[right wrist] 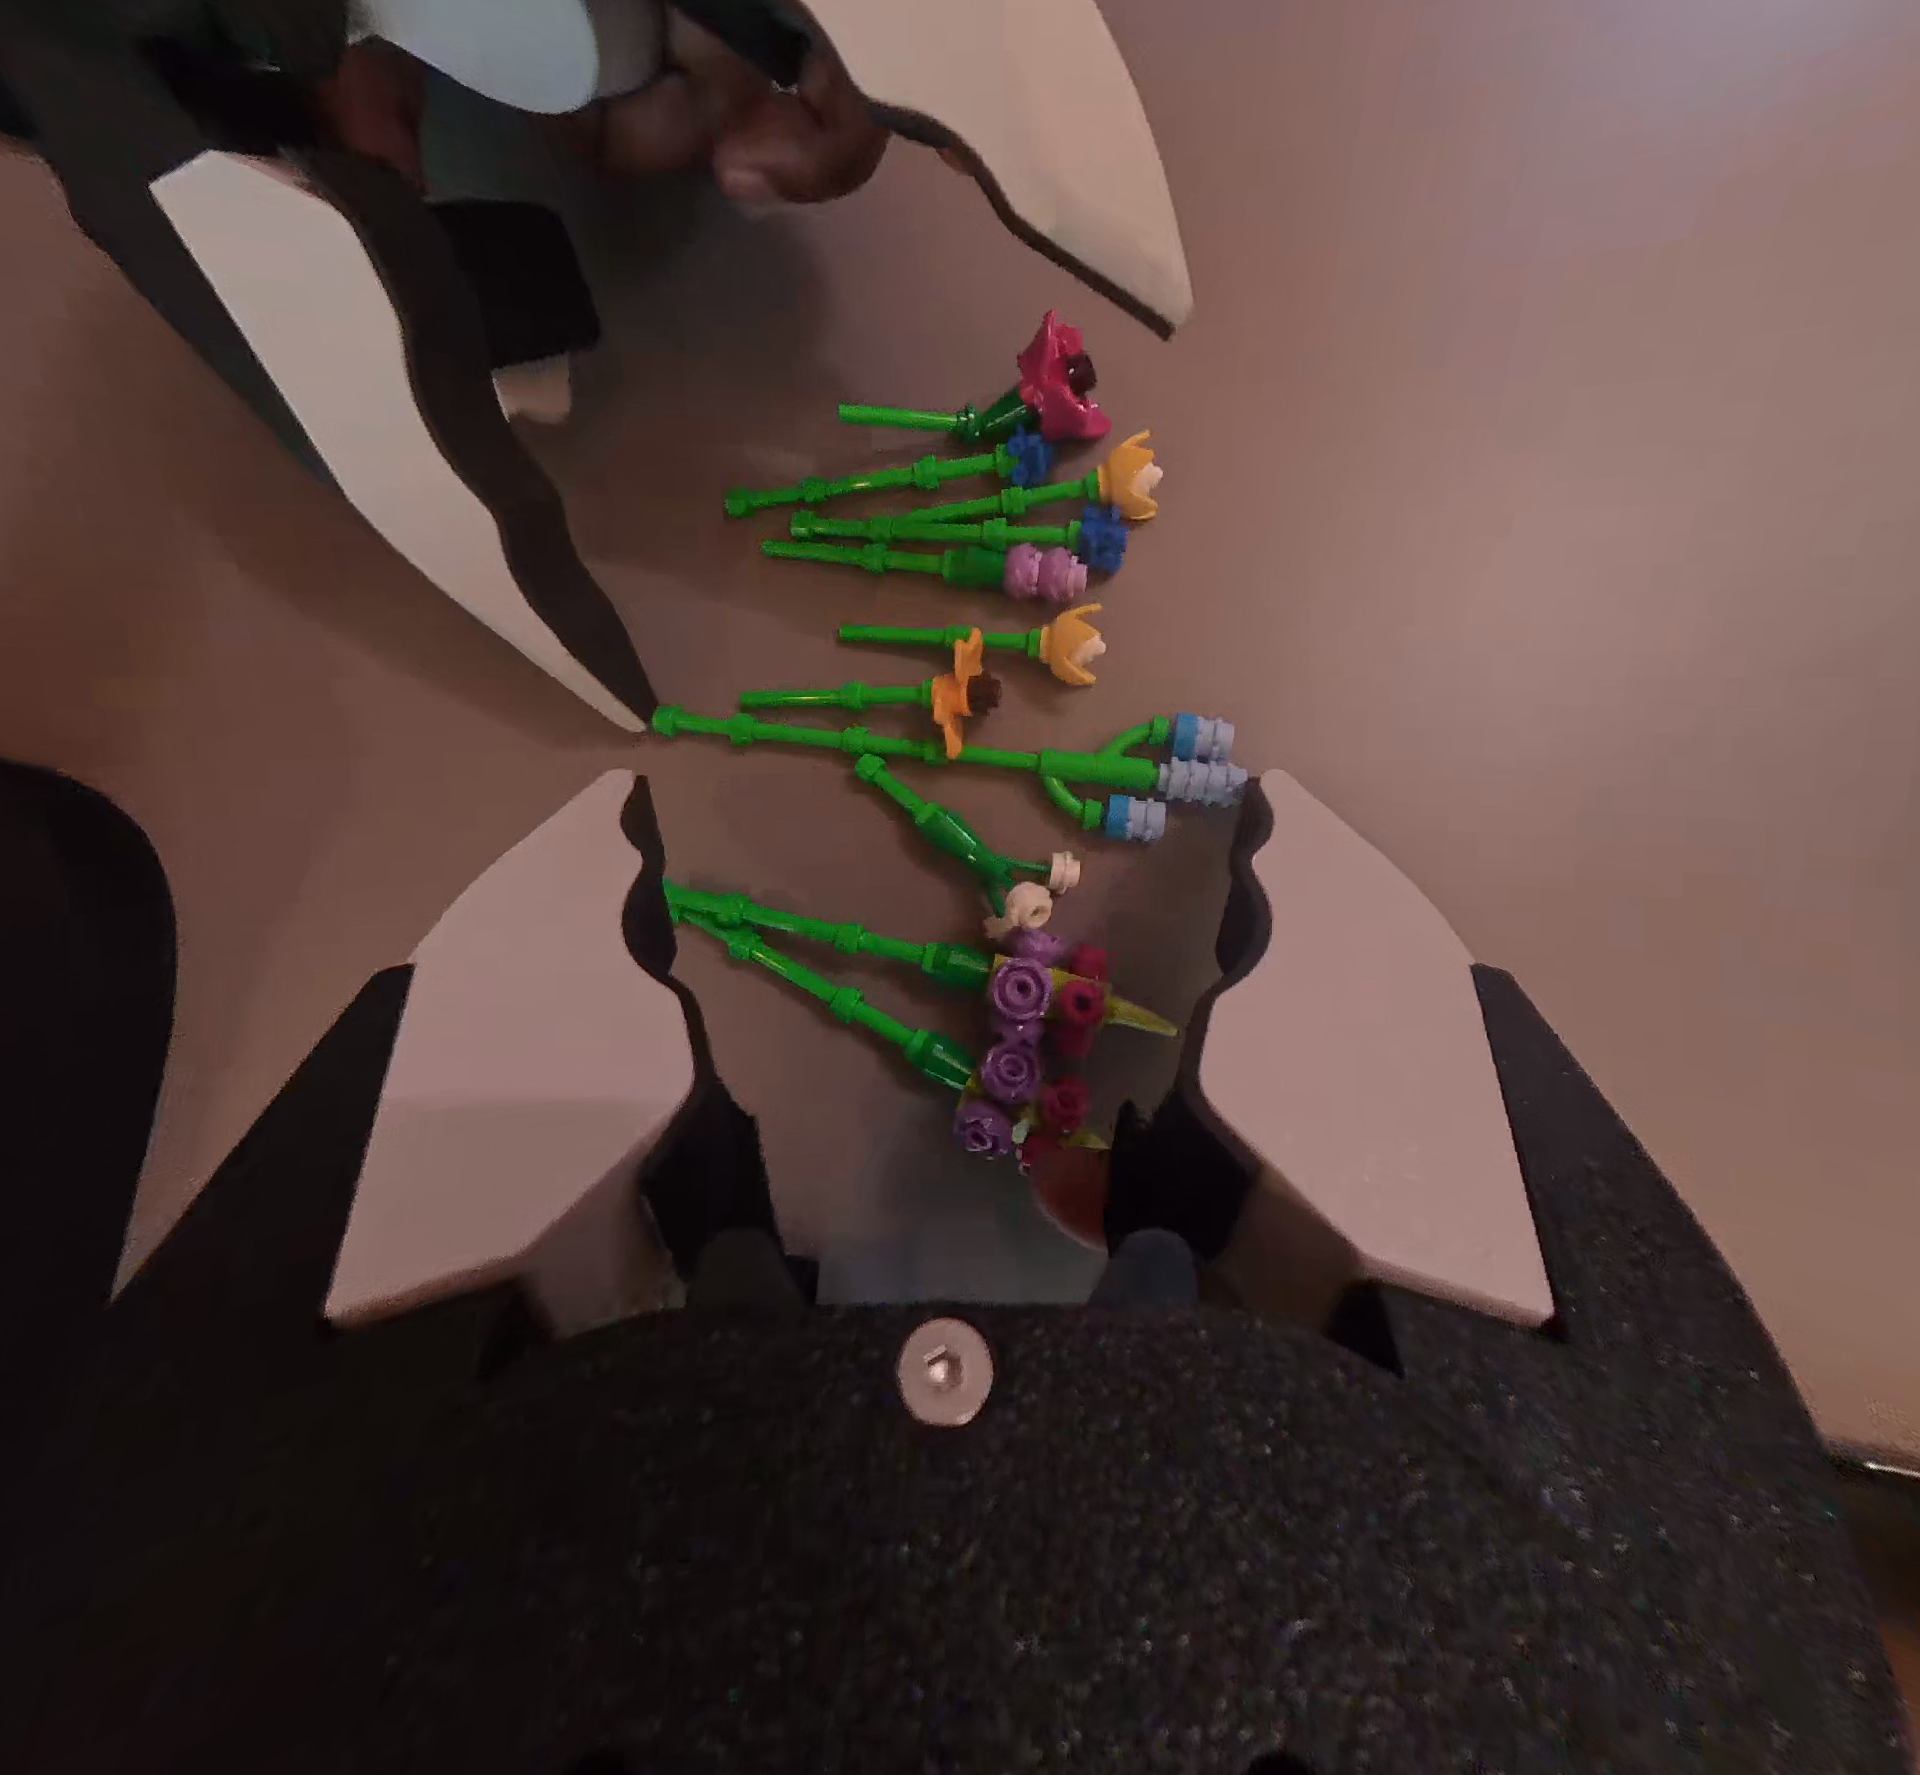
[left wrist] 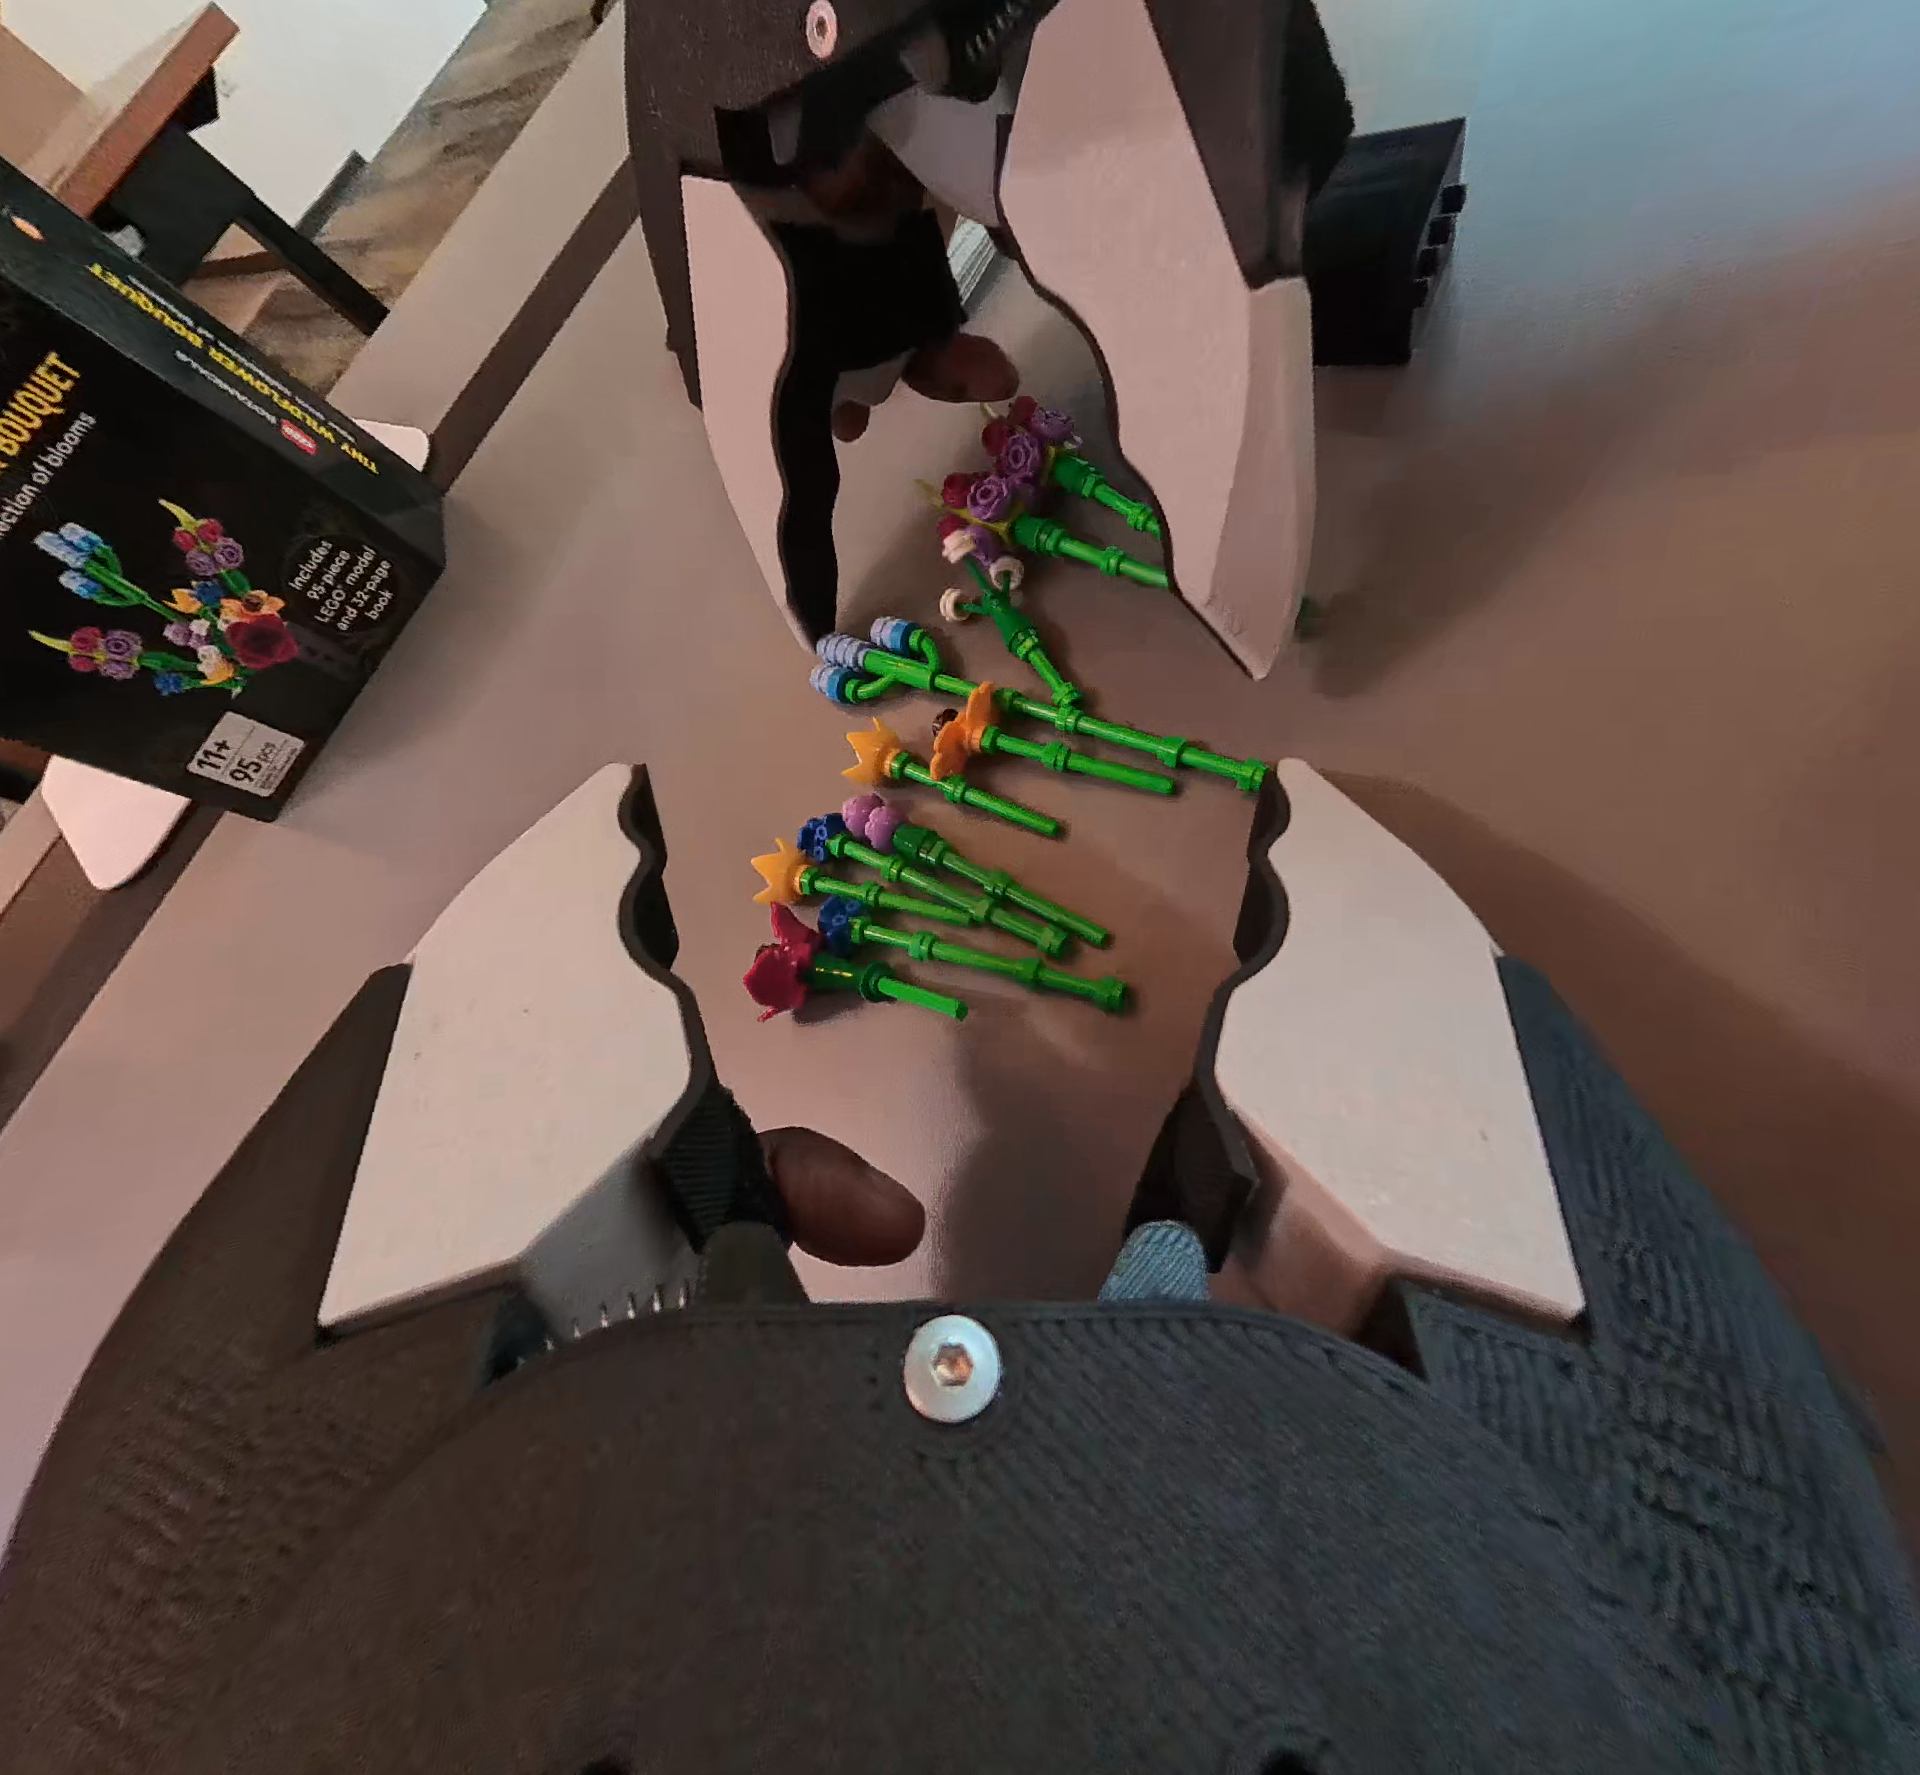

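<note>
The left gripper (left wrist: 951, 775) and right gripper (right wrist: 945, 780) both hover with fingers spread wide, holding nothing, facing each other over a row of toy brick flowers (left wrist: 935, 769) lying on the tabletop (left wrist: 1558, 582). A black flower-set box (left wrist: 197, 562) stands nearby.

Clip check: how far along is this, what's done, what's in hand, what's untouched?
Done: the toy brick flowers on green plastic stems are built and lie in a row on the beige tabletop. In hand: nothing; the left tool and right tool both stand open over the row, facing each other. Untouched: every stem lies flat, none lifted. A black cardboard box sits alongside.
</note>
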Demonstrator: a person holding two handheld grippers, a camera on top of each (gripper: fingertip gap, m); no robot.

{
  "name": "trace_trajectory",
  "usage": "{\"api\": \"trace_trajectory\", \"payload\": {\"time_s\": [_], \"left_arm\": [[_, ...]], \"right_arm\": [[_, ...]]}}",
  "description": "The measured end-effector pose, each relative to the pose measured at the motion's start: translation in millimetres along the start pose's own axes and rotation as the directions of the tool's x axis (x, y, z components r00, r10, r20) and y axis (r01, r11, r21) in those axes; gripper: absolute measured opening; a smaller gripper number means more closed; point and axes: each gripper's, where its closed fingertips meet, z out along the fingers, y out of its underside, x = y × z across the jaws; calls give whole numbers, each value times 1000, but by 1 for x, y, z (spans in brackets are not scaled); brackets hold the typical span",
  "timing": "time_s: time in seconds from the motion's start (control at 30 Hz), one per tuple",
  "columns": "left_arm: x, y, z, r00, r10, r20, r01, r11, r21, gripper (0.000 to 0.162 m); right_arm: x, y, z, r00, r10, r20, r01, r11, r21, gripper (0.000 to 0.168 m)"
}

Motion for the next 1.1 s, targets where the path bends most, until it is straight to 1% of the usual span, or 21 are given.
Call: {"api": "trace_trajectory", "payload": {"time_s": [0.1,0.2,0.27,0.3,0.33,0.37,0.4,0.43,0.5,0.53,0.6,0.73,0.83,0.97,1.03,1.1], "left_arm": [[0,-1,3,1000,-10,-2,10,1000,-6,107],[2,-2,2,1000,11,-7,-11,1000,6,103],[5,-4,-1,1000,21,-20,-20,1000,21,102],[5,-3,-2,1000,15,-21,-15,1000,24,102],[5,-3,-4,1000,6,-21,-6,1000,26,101],[4,-3,-6,1000,-6,-19,7,1000,31,101],[3,-3,-7,1000,-20,-17,20,999,37,100],[2,-4,-8,999,-32,-17,33,999,43,99],[0,-4,-10,998,-52,-19,53,997,47,99],[-1,-3,-11,998,-60,-18,61,997,48,98],[-2,-2,-11,996,-81,-21,82,996,44,97],[-4,-2,-13,993,-119,-24,120,992,41,97],[-5,-2,-15,993,-118,-19,119,992,44,96],[-5,0,-15,993,-117,-26,118,992,38,95],[-5,2,-14,992,-119,-32,120,992,32,94],[-5,3,-14,992,-119,-35,120,992,29,94]], "right_arm": [[3,1,-1,1000,-17,-17,17,1000,-17,103],[5,1,-5,999,-21,-26,20,1000,-6,98],[9,2,-11,998,-14,-65,14,1000,3,100],[13,1,-16,995,-4,-99,6,1000,20,93],[16,0,-22,991,15,-136,-11,999,31,75],[17,0,-26,986,37,-160,-33,999,30,64],[16,1,-29,983,55,-173,-53,998,20,57],[15,2,-31,978,69,-198,-71,998,1,46],[14,8,-32,955,115,-275,-138,988,-64,37],[10,10,-32,948,127,-291,-160,983,-91,31],[6,8,-29,940,117,-320,-158,982,-105,23],[16,8,-27,929,107,-353,-160,979,-125,20],[22,11,-25,937,108,-331,-166,974,-151,23],[20,2,-26,952,92,-291,-134,982,-131,26],[20,3,-25,958,73,-276,-118,981,-152,27],[21,6,-23,962,90,-256,-138,975,-176,27]]}}
